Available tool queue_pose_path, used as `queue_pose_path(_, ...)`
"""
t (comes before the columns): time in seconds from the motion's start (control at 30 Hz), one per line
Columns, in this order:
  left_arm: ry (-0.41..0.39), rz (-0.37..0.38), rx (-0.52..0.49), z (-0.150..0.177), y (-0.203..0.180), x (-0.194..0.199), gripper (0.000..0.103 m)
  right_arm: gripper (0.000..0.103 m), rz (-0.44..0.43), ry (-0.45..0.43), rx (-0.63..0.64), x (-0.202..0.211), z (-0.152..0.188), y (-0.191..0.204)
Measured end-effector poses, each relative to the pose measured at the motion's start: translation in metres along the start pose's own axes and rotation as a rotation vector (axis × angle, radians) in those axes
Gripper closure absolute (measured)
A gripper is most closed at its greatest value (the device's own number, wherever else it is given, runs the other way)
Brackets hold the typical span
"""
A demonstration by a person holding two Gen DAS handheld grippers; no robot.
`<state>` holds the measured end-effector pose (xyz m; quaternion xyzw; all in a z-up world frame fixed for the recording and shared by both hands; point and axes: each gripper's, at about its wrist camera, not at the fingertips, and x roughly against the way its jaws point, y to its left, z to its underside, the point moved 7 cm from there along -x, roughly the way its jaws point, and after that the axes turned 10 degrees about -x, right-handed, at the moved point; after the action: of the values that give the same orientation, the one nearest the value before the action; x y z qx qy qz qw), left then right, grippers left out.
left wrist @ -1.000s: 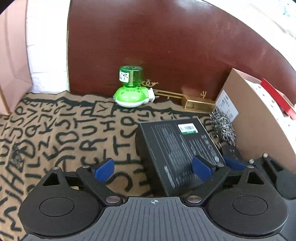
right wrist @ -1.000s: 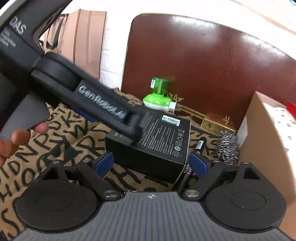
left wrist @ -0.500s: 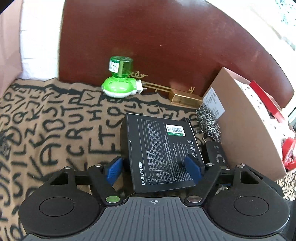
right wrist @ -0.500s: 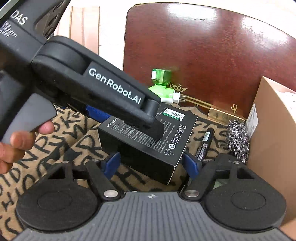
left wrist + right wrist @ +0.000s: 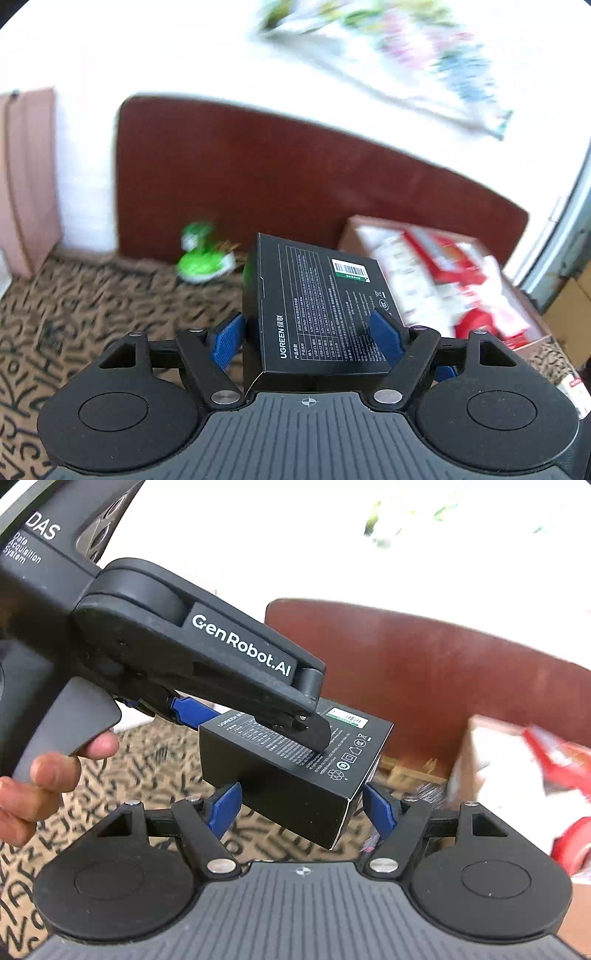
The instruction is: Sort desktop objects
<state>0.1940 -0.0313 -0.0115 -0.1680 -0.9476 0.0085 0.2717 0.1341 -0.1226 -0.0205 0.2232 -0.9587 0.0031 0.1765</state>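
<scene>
**Left wrist view: black box pinched in my left fingers, up off the cloth**

Left wrist view: my left gripper (image 5: 308,334) is clamped on the black box (image 5: 317,306); both blue pads (image 5: 227,338) press its two side faces; near end of the box sits deep between my fingers, far end with the barcode label sticks out forward and tilts up; box clear of the lettered tablecloth (image 5: 92,306); green plug-in device (image 5: 201,256) blurred behind-left of the box, by the brown board (image 5: 295,177); open cardboard carton (image 5: 443,280) with red and white packets to the right, beyond the box.

Right wrist view: my right gripper (image 5: 301,808) has fingers spread; the box (image 5: 291,771) hangs in front of them, its lower corner between the two blue pads (image 5: 225,806); I can't tell whether either pad touches it, no pinch visible.

Only the right view shows my left tool from outside: black body, top finger (image 5: 306,731) laid on the printed face, my left hand (image 5: 44,779) on the grey trigger; steel-wool scrubber (image 5: 424,794) only a blur past the box's right corner. Only the left view shows the green device and the carton's contents clearly.
</scene>
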Motion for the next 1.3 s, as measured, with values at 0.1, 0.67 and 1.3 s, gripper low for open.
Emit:
queue_pose_path(0.1,-0.033,0.035,-0.037,-0.015,-0.035,0.003,0.028,0.026,0.035,-0.050,-0.004,0.026,-0.013,-0.020)
queue_pose_path(0.67,-0.012,0.251,-0.153,-0.058,-0.215,-0.079,0.028,0.026,0.276,-0.128,-0.056,0.084,-0.017,-0.178)
queue_pose_path(1.3,0.099,0.328,-0.289,-0.030,-0.283,-0.150,0.016,0.026,0.368,-0.062,-0.079,0.085,0.022,-0.285)
